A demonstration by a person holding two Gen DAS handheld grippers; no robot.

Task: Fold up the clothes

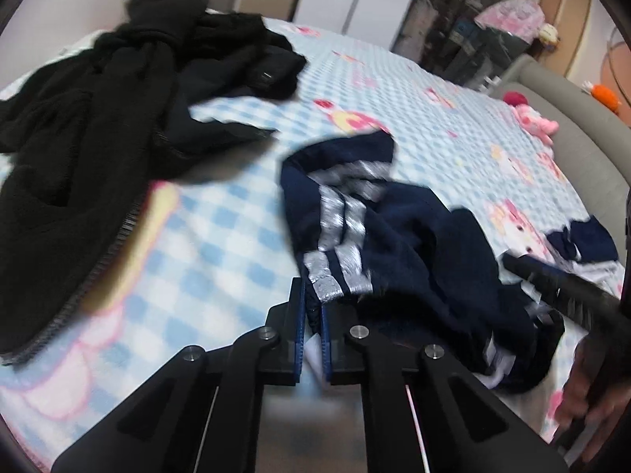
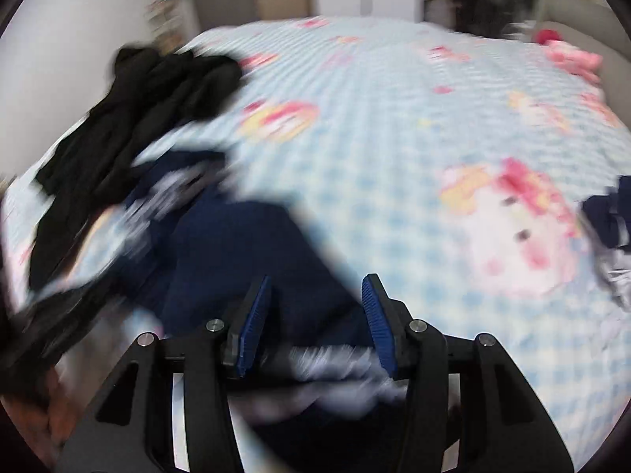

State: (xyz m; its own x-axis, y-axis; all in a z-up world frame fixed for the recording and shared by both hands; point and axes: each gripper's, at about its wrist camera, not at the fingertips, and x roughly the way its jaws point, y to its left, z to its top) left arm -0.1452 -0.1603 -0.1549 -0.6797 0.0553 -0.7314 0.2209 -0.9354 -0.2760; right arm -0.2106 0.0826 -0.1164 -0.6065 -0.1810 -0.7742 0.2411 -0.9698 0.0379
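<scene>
**Left jaws pinch the navy garment; right jaws spread above it**

In the left wrist view the left gripper [image 1: 313,307] has its jaws closed on a fold of the navy garment [image 1: 414,244], right where three silver-grey stripes run down the cloth. The garment lies crumpled on the bed [image 1: 221,236], trailing off to the right. At the lower right edge of that view a hand [image 1: 591,390] holds the other tool's dark body.

In the right wrist view the right gripper [image 2: 317,315] has its jaws apart, with navy cloth and a blurred striped band showing between and below the blue pads [image 2: 254,331]; whether the pads touch the cloth I cannot tell, as the frame is smeared by motion.

Count of clothing: one navy striped garment close in, one smaller navy and white piece [image 1: 583,240] near the bed's right edge, and one heap of black clothes [image 1: 98,126] on the left, with a zip edge toward the camera. How many items the black heap holds cannot be told. No writing is readable.

The sheet is blue-and-white check with pink cartoon prints. Open bed lies between the navy garment and the black heap, and more beyond toward the far side. A pink plush toy [image 1: 536,118] sits by the grey headboard [image 1: 572,118] at the far right.
</scene>
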